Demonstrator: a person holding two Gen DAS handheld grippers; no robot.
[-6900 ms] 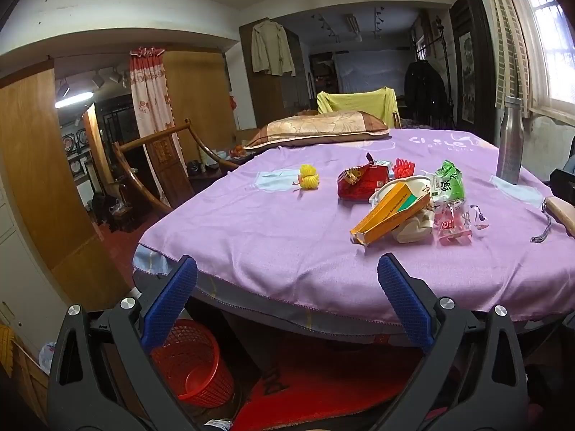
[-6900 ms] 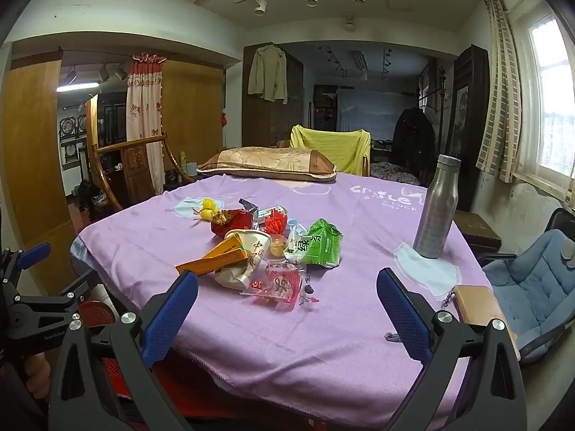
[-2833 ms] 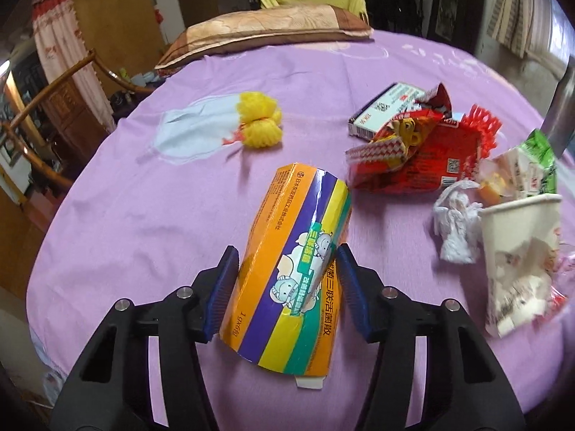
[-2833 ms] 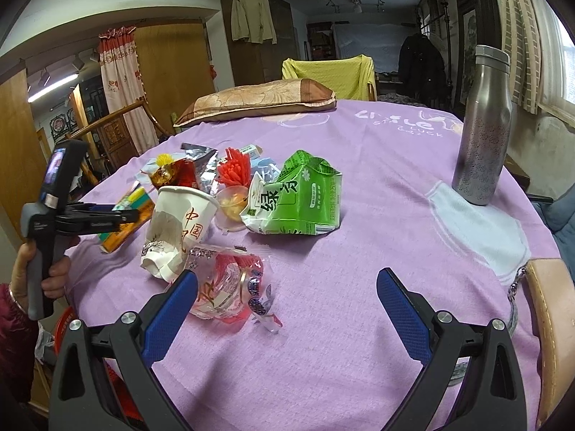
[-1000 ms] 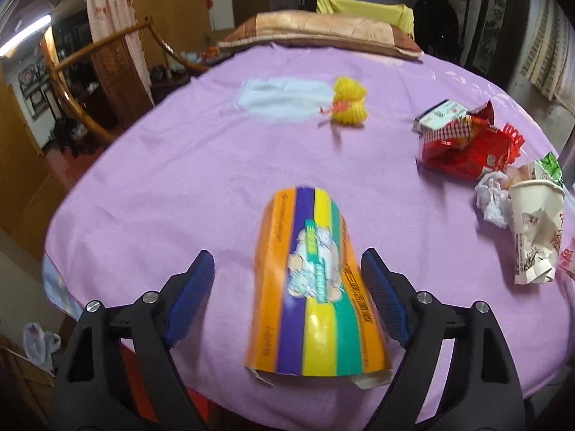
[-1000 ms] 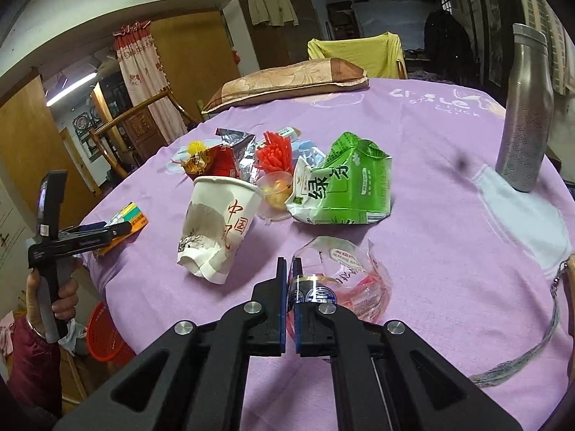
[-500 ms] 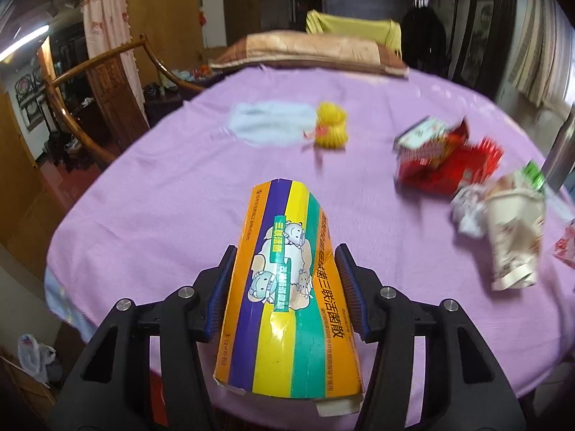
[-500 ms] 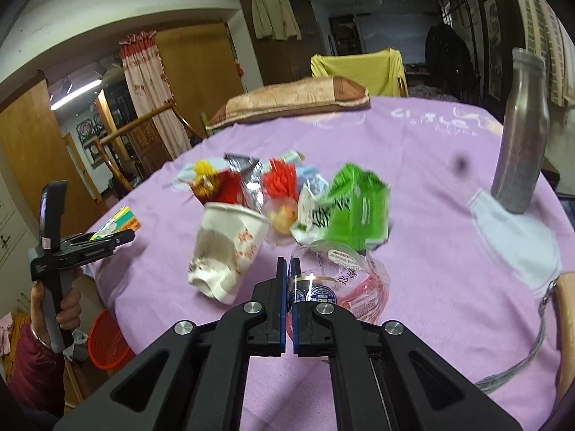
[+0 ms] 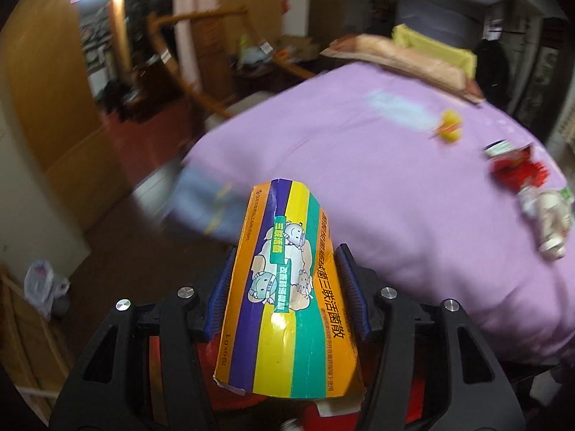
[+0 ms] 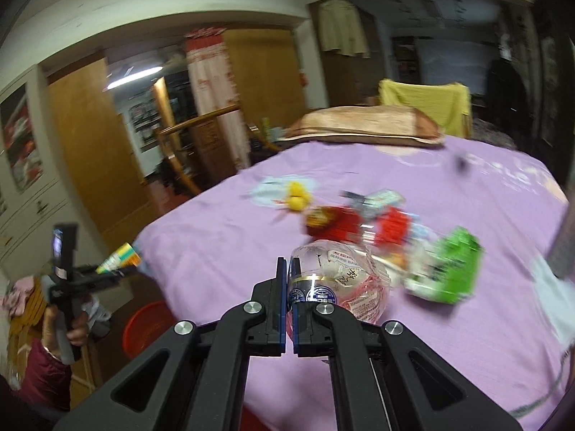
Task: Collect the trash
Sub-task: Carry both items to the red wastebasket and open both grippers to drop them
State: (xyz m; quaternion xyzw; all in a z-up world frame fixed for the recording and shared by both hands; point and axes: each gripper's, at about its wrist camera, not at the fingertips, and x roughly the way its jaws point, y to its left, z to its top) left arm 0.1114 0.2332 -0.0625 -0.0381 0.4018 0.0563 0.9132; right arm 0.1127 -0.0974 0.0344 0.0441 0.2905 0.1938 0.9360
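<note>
Left tongs (image 9: 285, 292) clamping flattened striped cardboard box (image 9: 287, 287), now lifted off the purple cloth surface (image 9: 377, 186), right tongs (image 10: 289, 289) pinched shut on crinkly clear plastic wrapper (image 10: 341, 283), raised

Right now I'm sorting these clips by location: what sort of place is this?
Most likely a lived-in home, perhaps a dining or living room: a table under a purple cloth strewn with snack wrappers, a cushion at its far edge, a jacket hanging on a wooden wardrobe.

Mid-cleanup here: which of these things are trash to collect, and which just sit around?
Trash job: striped box, clear wrapper, green carton, red wrappers, paper cup, red bin.
Lying about: pillow, tablecloth.
</note>
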